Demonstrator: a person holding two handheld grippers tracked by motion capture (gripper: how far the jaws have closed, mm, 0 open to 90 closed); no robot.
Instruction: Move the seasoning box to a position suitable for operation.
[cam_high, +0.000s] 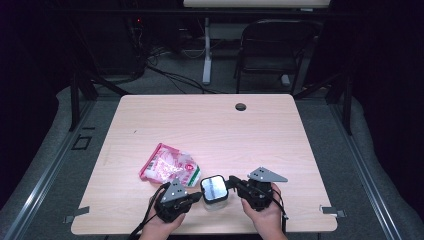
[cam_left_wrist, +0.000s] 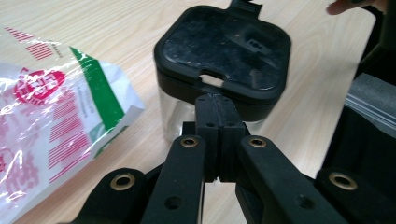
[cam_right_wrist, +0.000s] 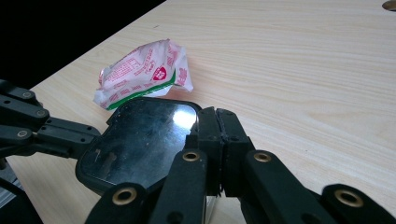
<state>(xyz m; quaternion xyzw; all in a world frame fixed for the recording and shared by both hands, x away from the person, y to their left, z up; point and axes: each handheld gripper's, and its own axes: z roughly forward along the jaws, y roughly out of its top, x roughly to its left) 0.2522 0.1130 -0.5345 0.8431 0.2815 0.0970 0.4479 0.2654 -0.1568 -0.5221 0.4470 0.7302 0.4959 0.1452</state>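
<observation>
On the table (cam_high: 280, 130): one jar (cam_high: 214, 189), one bag (cam_high: 170, 167).

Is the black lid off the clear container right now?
No. In the left gripper view the black lid sits on top of the clear container, covering its mouth.

Both forearms come in over the near edge of the desk (cam_high: 150, 107), right of its middle. The left hand (cam_high: 159, 226) holds the left hand-held gripper (cam_high: 196, 197) low, pointing right and slightly away; its jaws are pressed flat together (no gap between the pads). The right hand (cam_high: 262, 214) holds the right hand-held gripper (cam_high: 234, 181) pointing left, toward the other, jaws likewise closed tight. The two tips stand near each other, apart.
</observation>
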